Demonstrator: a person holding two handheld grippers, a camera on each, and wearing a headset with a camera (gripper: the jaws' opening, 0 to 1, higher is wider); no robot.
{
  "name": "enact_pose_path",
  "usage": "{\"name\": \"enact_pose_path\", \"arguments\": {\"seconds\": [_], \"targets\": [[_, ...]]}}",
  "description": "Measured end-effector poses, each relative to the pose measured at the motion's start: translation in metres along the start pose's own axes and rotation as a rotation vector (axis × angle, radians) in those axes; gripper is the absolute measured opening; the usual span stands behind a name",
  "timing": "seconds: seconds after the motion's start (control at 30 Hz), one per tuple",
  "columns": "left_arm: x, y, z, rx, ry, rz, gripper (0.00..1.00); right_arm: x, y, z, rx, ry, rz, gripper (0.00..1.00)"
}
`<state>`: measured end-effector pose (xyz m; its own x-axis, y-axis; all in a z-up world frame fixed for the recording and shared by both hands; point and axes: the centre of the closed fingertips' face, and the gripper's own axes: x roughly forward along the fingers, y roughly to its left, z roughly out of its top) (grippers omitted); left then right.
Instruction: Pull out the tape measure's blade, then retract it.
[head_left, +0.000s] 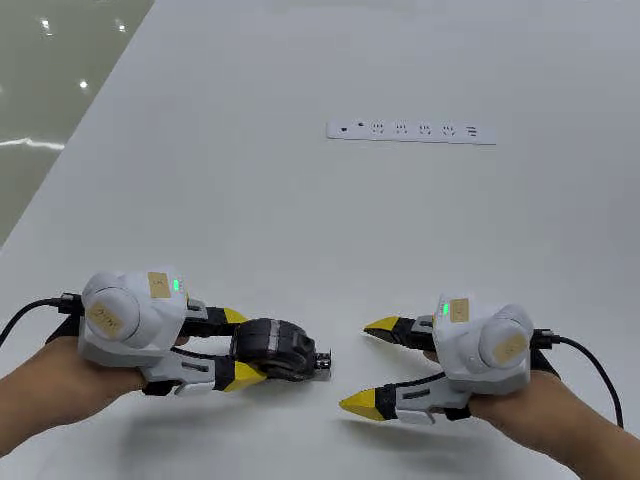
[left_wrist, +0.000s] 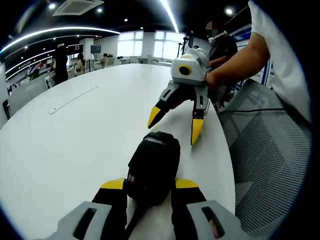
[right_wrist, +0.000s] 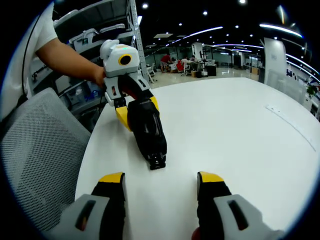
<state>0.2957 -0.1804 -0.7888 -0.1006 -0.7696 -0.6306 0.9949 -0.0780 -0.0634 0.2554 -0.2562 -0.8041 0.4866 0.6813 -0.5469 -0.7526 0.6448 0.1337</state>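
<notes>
Left claw (head_left: 243, 346) clamps black tape measure (head_left: 282, 346); label (left_wrist: 131, 177) unreadable; right claw (head_left: 368, 365) agape.

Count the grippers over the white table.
2. The left gripper is at the near left, shut on the black tape measure; the right gripper is at the near right, open, holding nothing.

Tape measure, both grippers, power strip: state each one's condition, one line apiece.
Tape measure: blade retracted, hook at the case mouth, on the table.
Left gripper: shut on the tape measure.
Right gripper: open, empty, apart from the tape measure.
Power strip: flat on the table, nothing plugged in.
</notes>
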Motion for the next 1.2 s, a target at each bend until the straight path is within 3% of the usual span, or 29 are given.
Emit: {"name": "enact_pose_path", "arguments": {"seconds": [0.4,0.83,1.2], "targets": [[0.0,0.001,-0.002,0.01,0.025,-0.001,0.31,0.009,-0.001,0.005,-0.017,-0.012,0.021,0.52],[0.001,0.001,-0.002,0.01,0.037,-0.005,0.3,0.02,0.005,0.013,-0.072,-0.038,0.058,0.31],[0.001,0.001,-0.002,0.013,0.048,-0.008,0.3,0.026,0.004,0.015,-0.079,-0.049,0.069,0.26]]}}
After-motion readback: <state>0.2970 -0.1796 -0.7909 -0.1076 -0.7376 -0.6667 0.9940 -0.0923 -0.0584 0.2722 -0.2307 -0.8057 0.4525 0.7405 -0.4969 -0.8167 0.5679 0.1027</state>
